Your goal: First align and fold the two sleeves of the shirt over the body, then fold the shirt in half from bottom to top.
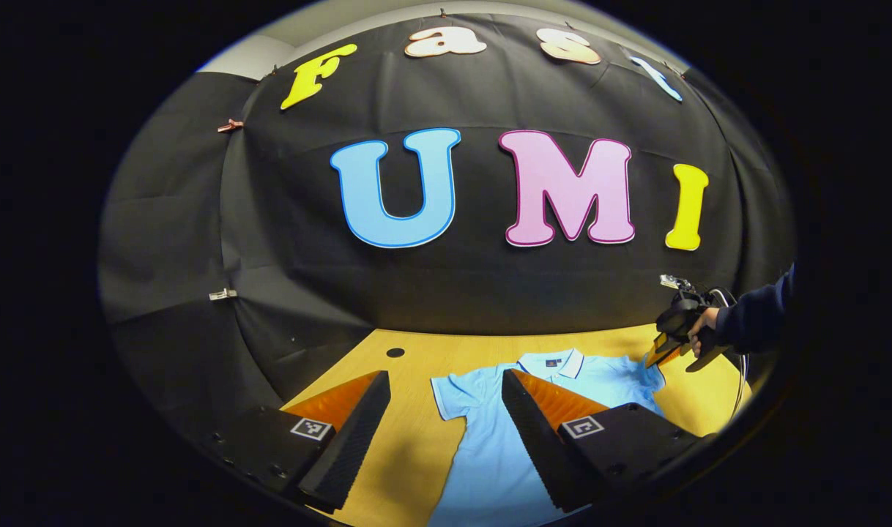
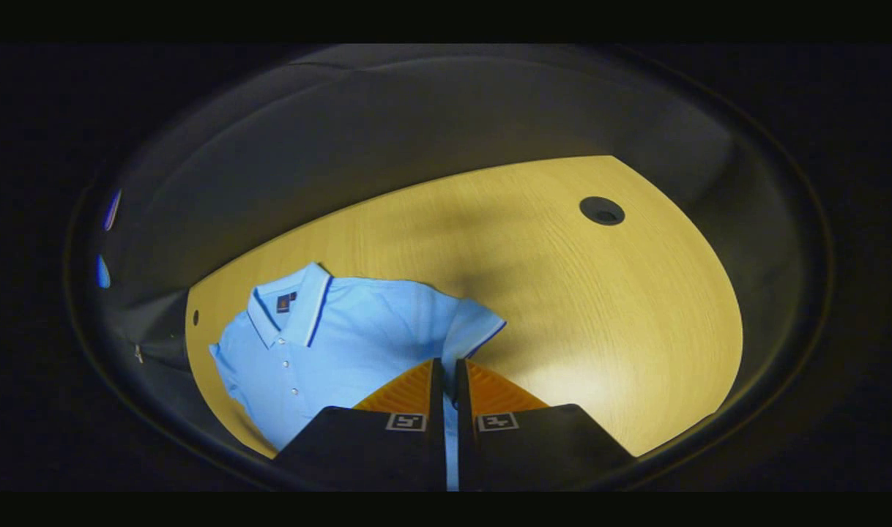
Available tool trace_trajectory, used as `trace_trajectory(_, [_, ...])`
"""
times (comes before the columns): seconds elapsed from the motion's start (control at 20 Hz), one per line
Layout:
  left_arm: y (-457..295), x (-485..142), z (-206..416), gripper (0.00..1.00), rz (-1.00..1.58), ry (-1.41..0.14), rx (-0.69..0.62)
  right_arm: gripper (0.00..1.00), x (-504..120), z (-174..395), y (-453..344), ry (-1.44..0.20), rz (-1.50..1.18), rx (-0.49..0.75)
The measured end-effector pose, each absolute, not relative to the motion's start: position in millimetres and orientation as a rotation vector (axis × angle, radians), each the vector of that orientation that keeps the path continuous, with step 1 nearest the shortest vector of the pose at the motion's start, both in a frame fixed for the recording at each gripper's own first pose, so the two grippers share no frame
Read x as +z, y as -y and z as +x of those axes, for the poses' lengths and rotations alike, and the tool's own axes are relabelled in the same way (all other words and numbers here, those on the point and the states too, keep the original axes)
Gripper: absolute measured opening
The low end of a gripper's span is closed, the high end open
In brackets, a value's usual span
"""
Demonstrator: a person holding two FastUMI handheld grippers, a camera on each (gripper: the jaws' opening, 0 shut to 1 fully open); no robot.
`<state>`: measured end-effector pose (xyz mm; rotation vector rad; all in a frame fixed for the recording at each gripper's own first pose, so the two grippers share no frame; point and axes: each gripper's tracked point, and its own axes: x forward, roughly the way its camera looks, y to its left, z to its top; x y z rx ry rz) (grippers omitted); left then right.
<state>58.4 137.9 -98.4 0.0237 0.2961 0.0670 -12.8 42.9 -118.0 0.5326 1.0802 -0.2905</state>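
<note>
A light blue polo shirt (image 1: 490, 439) lies face up on the wooden table (image 1: 409, 454), collar toward the booth wall. My left gripper (image 1: 444, 373) hangs open above the shirt's near-left side, one finger over the bare wood, the other over the chest; the short sleeve (image 1: 450, 395) shows between them. In the right gripper view the shirt (image 2: 343, 344) spreads to the left, and my right gripper (image 2: 444, 361) is pinched on the hem corner of its sleeve (image 2: 479, 326), blue cloth showing in the slit. From the left gripper view that right gripper (image 1: 655, 359) touches the shirt's far-right sleeve.
A hand (image 1: 702, 326) in a dark sleeve holds the right gripper at the table's right edge. A round cable hole (image 1: 395, 352) sits at the table's back left, seen also as a hole (image 2: 602, 210) in the right gripper view. Bare wood (image 2: 600, 315) spreads beside the shirt.
</note>
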Motion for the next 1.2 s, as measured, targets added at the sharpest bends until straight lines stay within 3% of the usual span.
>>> trace_trajectory(0.4, [-171.8, -116.5, 80.7, 0.98, -0.004, -0.329, 0.080, 0.07, -106.2, 2.8, -118.5, -1.104, 0.512, -0.181])
trace_trajectory(0.5, [-178.4, -122.2, 91.9, 0.98, -0.023, -0.343, 0.076, 0.10, -111.0, 8.6, -127.6, -1.100, 0.491, -0.193])
trace_trajectory(0.75, [-186.9, -151.8, 132.1, 0.99, -0.083, -0.426, 0.051, 0.31, -115.7, 10.5, -148.1, -1.095, 0.460, -0.168])
trace_trajectory(0.8, [-185.7, -156.5, 139.7, 1.00, -0.089, -0.438, 0.038, 0.31, -113.6, 11.5, -150.8, -1.088, 0.456, -0.161])
trace_trajectory(0.85, [-185.2, -163.7, 148.5, 1.00, -0.099, -0.459, 0.025, 0.25, -111.4, 11.1, -152.4, -1.081, 0.451, -0.153])
trace_trajectory(1.0, [-179.7, -180.7, 173.3, 1.00, -0.140, -0.517, -0.006, 0.29, -98.0, 6.9, -151.6, -1.040, 0.430, -0.155])
trace_trajectory(1.1, [-174.9, -197.0, 190.1, 1.00, -0.159, -0.564, -0.027, 0.37, -81.7, 0.7, -152.5, -0.991, 0.442, -0.147])
trace_trajectory(1.2, [-170.9, -215.0, 203.2, 0.98, -0.170, -0.629, -0.047, 0.56, -66.1, -9.0, -146.7, -0.936, 0.435, -0.154])
